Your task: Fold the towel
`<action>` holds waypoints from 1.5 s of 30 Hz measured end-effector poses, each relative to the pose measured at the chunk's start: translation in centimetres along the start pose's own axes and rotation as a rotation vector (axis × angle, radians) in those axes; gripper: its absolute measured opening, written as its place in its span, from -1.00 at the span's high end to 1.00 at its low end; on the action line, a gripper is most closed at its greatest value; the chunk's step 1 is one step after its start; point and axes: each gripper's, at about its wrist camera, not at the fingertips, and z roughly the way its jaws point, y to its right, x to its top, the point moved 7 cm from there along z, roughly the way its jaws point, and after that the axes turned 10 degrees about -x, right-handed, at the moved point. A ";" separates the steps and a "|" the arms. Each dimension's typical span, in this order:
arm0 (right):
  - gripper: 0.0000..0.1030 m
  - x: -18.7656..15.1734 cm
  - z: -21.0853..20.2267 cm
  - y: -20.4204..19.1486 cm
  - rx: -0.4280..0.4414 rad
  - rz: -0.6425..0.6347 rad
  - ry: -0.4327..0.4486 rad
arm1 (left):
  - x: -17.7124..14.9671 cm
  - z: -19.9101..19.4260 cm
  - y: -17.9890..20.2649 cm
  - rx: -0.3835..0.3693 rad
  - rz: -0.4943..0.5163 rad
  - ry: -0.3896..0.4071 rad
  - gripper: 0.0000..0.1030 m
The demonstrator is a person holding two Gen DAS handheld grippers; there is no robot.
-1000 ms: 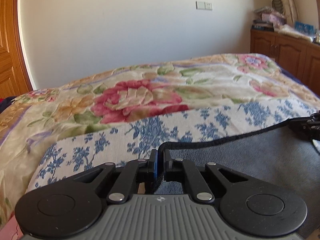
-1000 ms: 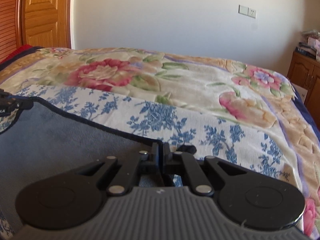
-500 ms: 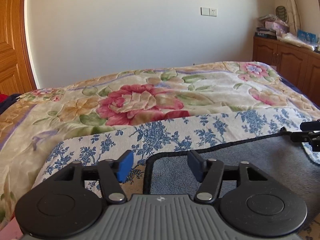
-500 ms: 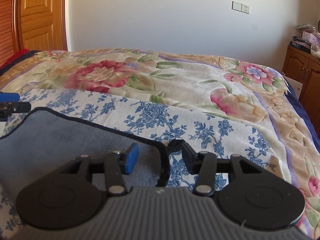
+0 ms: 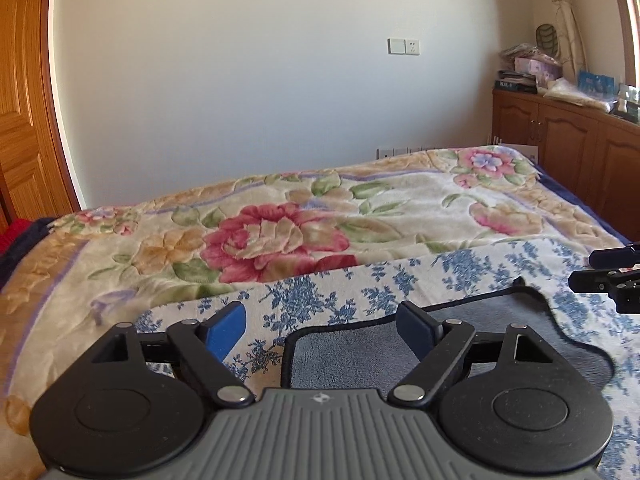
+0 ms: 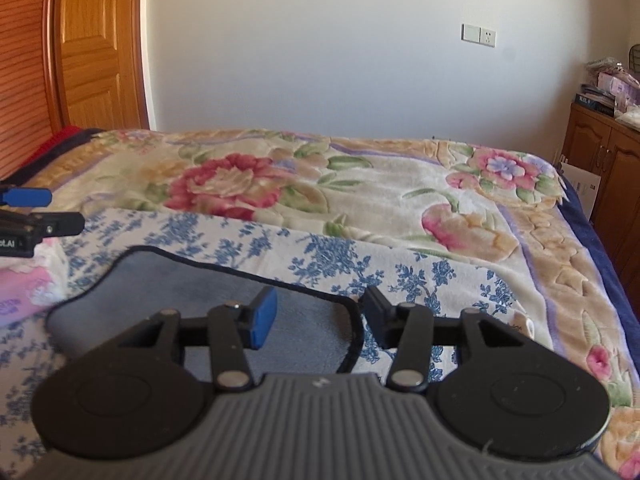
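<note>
A grey towel (image 5: 360, 356) with a dark hem lies flat on a blue-flowered white cloth (image 5: 340, 284) on the bed. My left gripper (image 5: 320, 326) is open and empty above the towel's left far corner. In the right wrist view the towel (image 6: 192, 280) lies below my right gripper (image 6: 316, 314), which is open and empty over the towel's right far corner. The right gripper's fingers (image 5: 608, 276) show at the right edge of the left wrist view. The left gripper's fingers (image 6: 28, 208) show at the left edge of the right wrist view.
A floral blanket (image 5: 280, 232) covers the bed beyond the cloth. A white wall stands behind the bed. A wooden door (image 6: 96, 44) is at the left. A wooden cabinet (image 5: 560, 148) with clutter on top stands at the right.
Both grippers were shut on the towel's far hem one second ago. They have opened, let the towel go, risen and pulled back. The towel now lies flat.
</note>
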 end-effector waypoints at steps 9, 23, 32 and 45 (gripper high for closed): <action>0.04 1.2 -4.5 -0.2 0.005 0.004 0.030 | 1.7 -4.5 1.2 0.011 0.017 0.020 -0.70; 0.04 1.3 -10.1 -1.5 0.018 0.011 0.053 | 2.1 -11.0 2.4 0.010 0.037 0.044 -0.73; 0.04 0.9 -13.1 -2.3 0.028 0.001 0.063 | 1.6 -14.1 3.4 0.012 0.041 0.042 -0.74; 0.04 0.3 -17.1 -2.7 0.027 -0.007 0.081 | 1.9 -18.5 5.3 0.001 0.039 0.067 -0.76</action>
